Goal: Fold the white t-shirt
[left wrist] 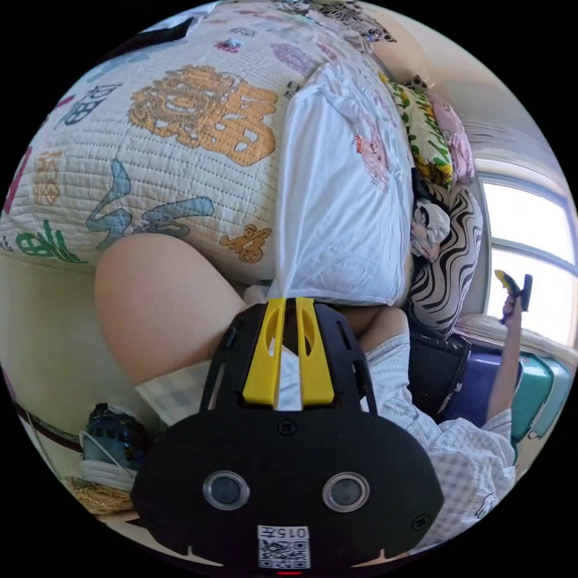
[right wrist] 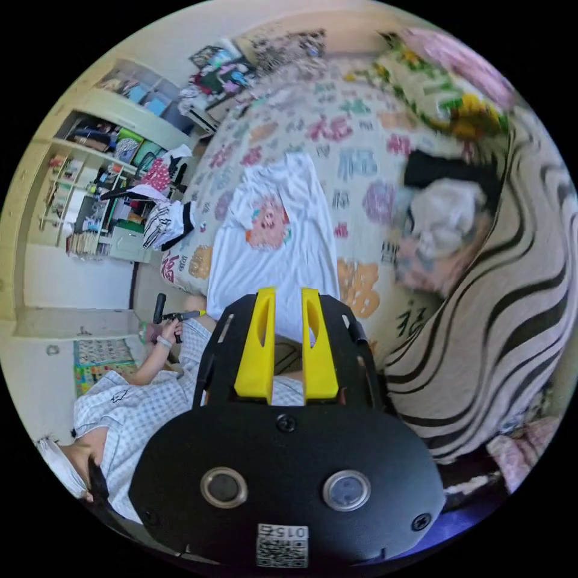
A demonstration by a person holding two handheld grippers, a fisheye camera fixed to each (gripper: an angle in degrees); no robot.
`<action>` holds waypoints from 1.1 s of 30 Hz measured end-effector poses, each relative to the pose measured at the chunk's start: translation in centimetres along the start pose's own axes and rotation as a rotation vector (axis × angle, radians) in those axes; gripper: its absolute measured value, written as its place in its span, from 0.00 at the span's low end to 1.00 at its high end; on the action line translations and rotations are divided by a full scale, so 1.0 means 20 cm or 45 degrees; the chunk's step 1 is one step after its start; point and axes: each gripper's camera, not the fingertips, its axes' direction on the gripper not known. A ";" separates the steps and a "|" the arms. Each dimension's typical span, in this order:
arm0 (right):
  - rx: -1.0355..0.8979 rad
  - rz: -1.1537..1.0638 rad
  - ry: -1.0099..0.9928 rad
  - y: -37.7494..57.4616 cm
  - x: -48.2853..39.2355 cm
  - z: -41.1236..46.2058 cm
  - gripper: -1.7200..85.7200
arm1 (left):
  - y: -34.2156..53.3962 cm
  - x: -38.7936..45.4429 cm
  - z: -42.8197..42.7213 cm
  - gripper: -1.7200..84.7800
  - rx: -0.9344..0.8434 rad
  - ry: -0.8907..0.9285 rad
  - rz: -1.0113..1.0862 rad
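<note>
- Left gripper view: the left hand-held gripper (left wrist: 289,355) has its yellow jaws nearly closed, just a slim gap, and white fabric sits between them. Can't tell if it's actually pinched. The white t-shirt (left wrist: 343,217) lies on the bed quilt (left wrist: 180,150) right ahead of the jaws. It looks thin, floppy and light, so grab a hem corner.
- Right gripper view: the right hand-held gripper (right wrist: 286,349) is slightly open and holding nothing, with the t-shirt (right wrist: 271,247) flat just beyond it. The shelves (right wrist: 96,180) off to the side are crammed, contents too blurry.
</note>
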 end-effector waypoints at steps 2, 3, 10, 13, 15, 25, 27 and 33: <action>0.095 -0.098 0.101 -0.09 -0.29 -0.28 0.10 | 0.05 0.02 -0.06 0.04 0.062 -0.019 0.032; 0.154 -0.159 0.134 -0.13 -0.48 -0.46 0.10 | 0.08 0.03 -0.10 0.04 0.099 -0.020 0.040; 0.470 -0.471 0.446 -0.14 -1.74 -1.27 0.07 | 0.19 0.08 -0.32 0.04 0.288 0.014 0.075; 0.603 -0.690 0.570 -0.06 -2.20 -1.33 0.02 | 0.19 0.15 -0.36 0.04 0.327 0.035 0.120; 0.702 -0.781 0.698 -0.02 -2.40 -1.29 0.01 | 0.19 0.23 -0.38 0.04 0.353 0.045 0.176; 0.524 -0.806 0.794 -0.66 -2.28 -0.56 0.02 | -0.04 0.67 -0.41 0.09 0.402 -0.025 0.507; 0.439 -0.797 0.745 -0.83 -2.11 -0.31 0.02 | -0.19 0.76 -0.37 0.10 0.407 -0.108 0.561; 0.112 -0.783 0.547 -1.28 -1.49 0.67 0.08 | -0.63 0.96 -0.13 0.14 0.346 -0.378 0.637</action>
